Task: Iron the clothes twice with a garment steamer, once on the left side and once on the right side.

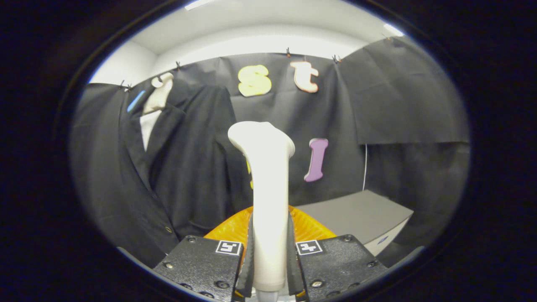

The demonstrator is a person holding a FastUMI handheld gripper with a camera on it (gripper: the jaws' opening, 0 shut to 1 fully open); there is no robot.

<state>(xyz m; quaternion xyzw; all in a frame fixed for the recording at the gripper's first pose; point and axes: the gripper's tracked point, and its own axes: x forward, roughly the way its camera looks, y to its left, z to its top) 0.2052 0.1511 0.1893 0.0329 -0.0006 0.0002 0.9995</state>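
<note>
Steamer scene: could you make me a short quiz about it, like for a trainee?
1. True or false: the gripper is shut on the steamer.
2. Where does the jacket hang? A) beside the steamer, against the booth wall; B) folded on the grey box; C) over the orange thing.
3. Fill in: the steamer's head points ____ (up or down).

Key: 1 true: both fingers press its handle. 2 A. 3 up.
</note>
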